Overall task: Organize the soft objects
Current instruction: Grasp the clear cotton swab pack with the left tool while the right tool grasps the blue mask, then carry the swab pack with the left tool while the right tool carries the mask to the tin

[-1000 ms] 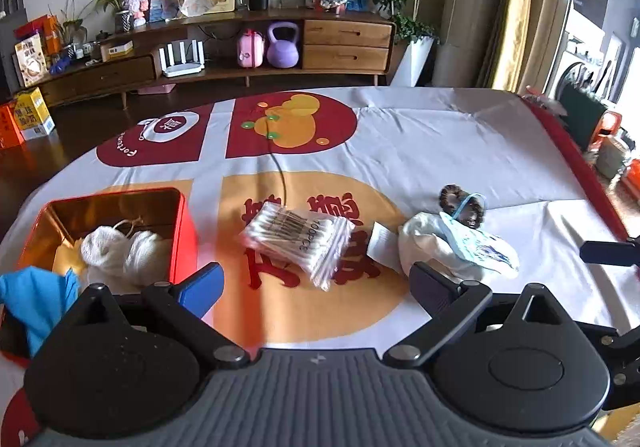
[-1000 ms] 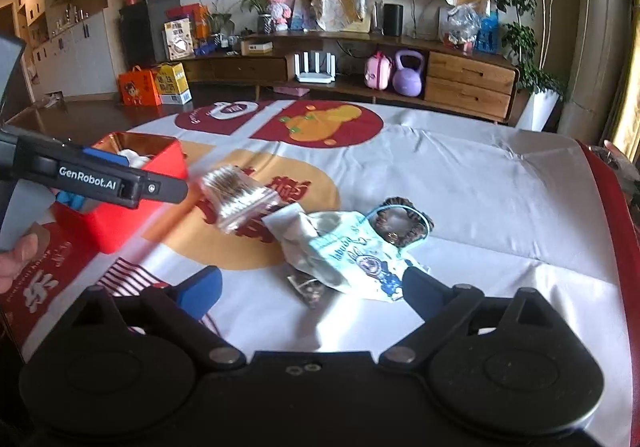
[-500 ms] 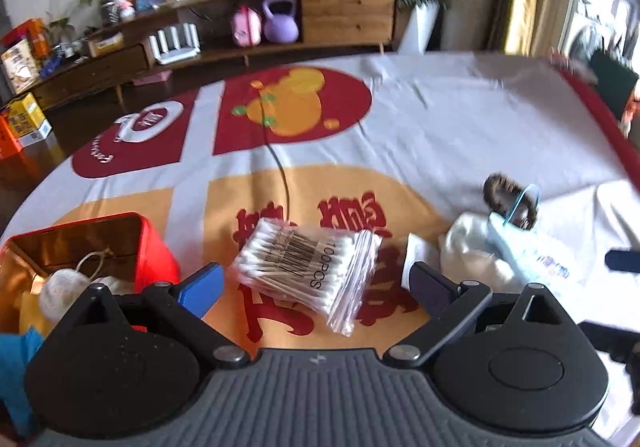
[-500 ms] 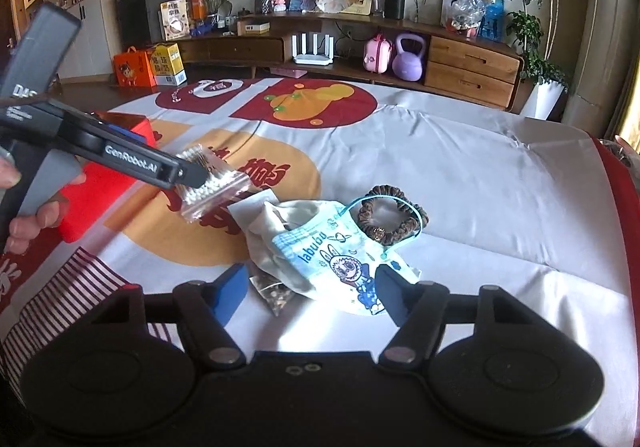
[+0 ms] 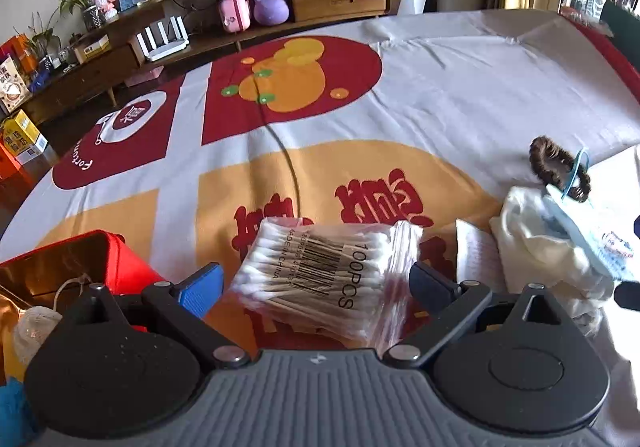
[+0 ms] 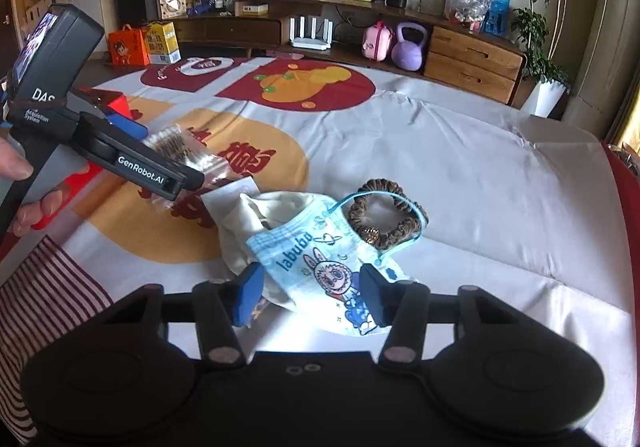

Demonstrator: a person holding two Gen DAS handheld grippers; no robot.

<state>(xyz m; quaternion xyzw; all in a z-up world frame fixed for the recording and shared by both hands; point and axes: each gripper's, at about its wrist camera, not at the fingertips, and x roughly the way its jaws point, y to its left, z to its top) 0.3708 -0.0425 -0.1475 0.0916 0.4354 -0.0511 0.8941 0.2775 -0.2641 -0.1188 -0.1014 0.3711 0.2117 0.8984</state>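
Note:
A clear bag of cotton swabs [image 5: 324, 279] lies on the cloth between the open fingers of my left gripper [image 5: 316, 287]; it also shows in the right wrist view [image 6: 180, 151]. A blue face mask [image 6: 316, 267] lies over a cream cloth [image 6: 256, 223], between the open fingers of my right gripper [image 6: 312, 295]. A brown hair scrunchie [image 6: 384, 215] lies just beyond the mask. A red tin box [image 5: 60, 271] at the left holds white cotton balls [image 5: 32, 331].
The table is covered by a white, red and orange printed cloth [image 5: 440, 95]. A wooden sideboard [image 6: 460, 47] with a purple kettlebell [image 6: 408, 51] stands behind. A striped red cloth [image 6: 44, 287] lies at the near left.
My left gripper has moved forward and right from the red box until the swab bag sits between its fingers. My right gripper has closed in on the mask and its fingers have narrowed.

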